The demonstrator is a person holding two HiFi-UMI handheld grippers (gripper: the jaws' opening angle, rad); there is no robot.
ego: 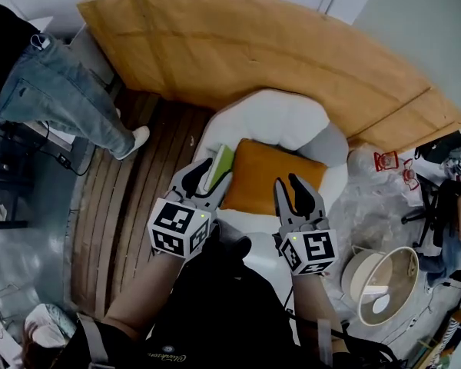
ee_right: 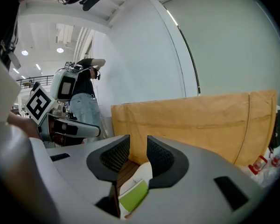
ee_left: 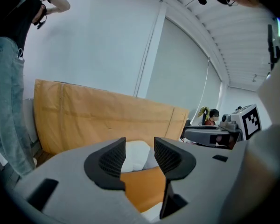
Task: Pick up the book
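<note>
Left gripper (ego: 206,179) is nearest, jaws apart with nothing between them. Right gripper (ego: 290,187) is likewise parted and empty. Green book (ego: 220,166) lies just beyond the left gripper's tips on the white seat (ego: 276,118), against the orange cushion's (ego: 273,177) left edge. A cardboard sheet (ego: 253,44) stands behind.

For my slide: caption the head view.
Left gripper and right gripper, both open, close to green book and orange cushion.
</note>
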